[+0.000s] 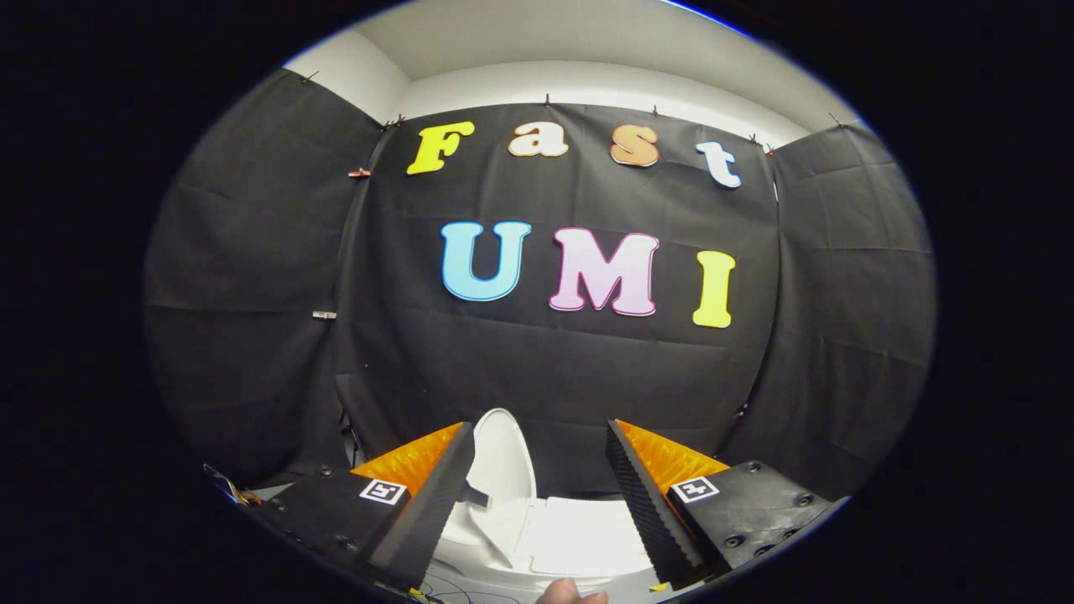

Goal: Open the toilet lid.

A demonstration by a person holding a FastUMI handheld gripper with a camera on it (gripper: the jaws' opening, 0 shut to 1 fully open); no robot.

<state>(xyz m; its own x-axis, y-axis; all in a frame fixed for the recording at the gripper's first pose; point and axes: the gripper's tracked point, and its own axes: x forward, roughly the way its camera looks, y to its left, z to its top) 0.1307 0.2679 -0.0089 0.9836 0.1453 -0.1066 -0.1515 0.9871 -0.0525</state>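
Camera rides the tongs (537, 495), looking ahead toward the booth wall (554, 361)

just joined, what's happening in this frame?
A person is holding the gripper in front of a white toilet in the booth. The toilet lid already stands raised, upright near the black cloth wall. The jaws are open and grip nothing; the lid sits just ahead of them, close to the left one. A fingertip shows below the toilet.
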